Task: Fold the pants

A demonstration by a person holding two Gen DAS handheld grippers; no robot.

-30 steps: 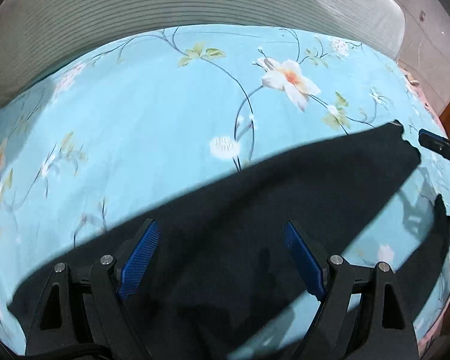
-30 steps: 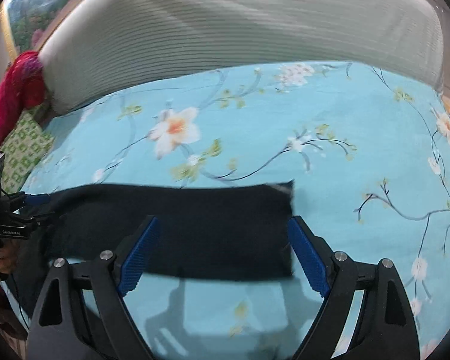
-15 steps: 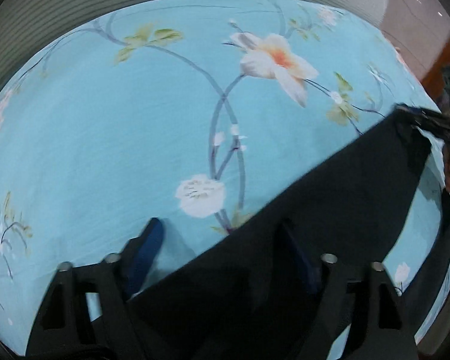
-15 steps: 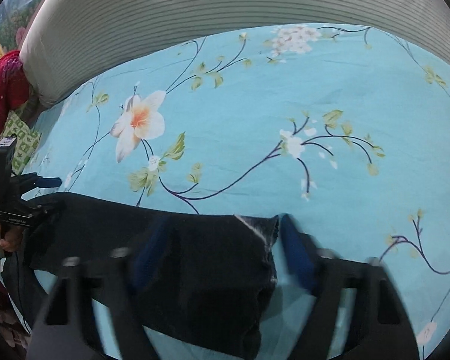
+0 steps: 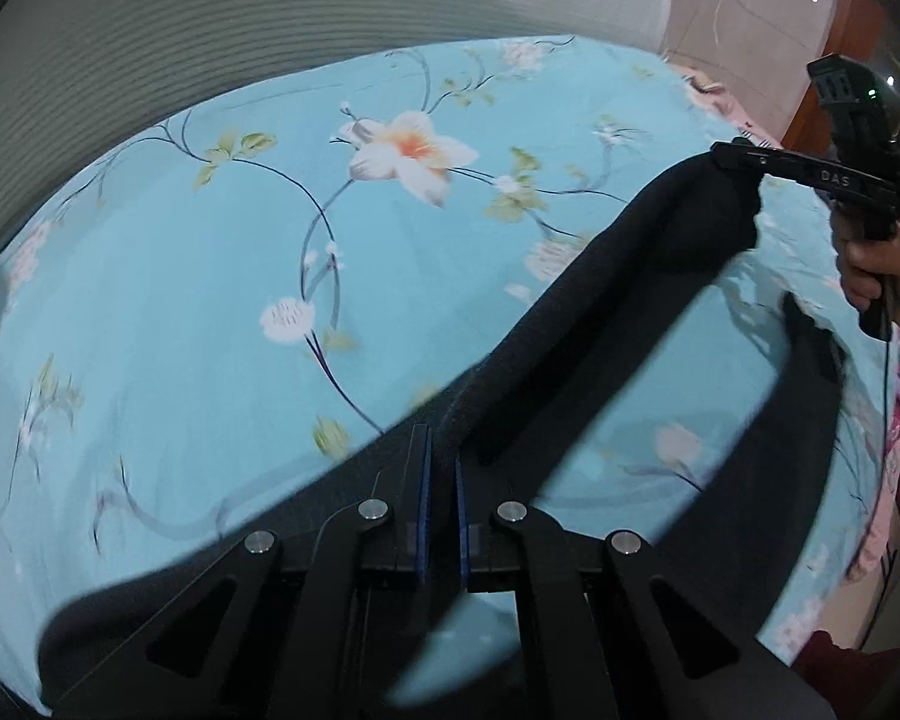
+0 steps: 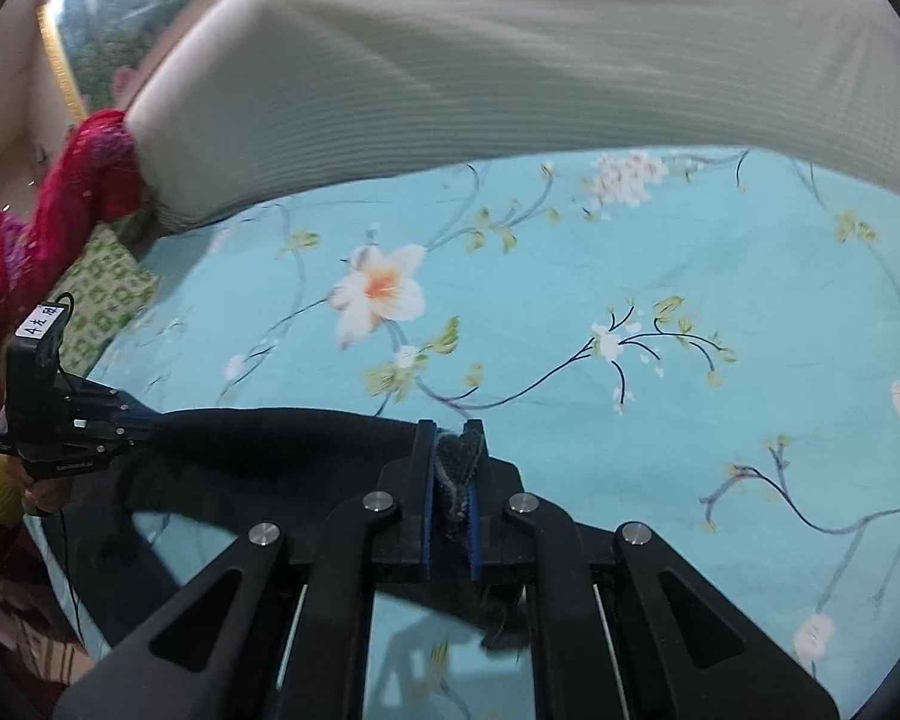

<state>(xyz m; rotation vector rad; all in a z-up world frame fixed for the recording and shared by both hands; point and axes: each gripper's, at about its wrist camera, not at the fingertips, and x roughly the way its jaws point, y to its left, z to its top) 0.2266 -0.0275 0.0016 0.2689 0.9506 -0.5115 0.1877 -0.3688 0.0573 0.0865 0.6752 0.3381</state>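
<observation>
Pants of soft black knit fabric (image 5: 618,324), stretched above my blue floral bedsheet (image 5: 210,312); I keep left gripper (image 5: 441,480) and right gripper (image 6: 452,474) clenched on their edge.

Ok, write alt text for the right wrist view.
The right tongs are shut on an edge of the black fabric pants above a light blue floral bedsheet. At left, the left tongs hold the same edge; a ribbed off-white cushion lies behind.
</observation>
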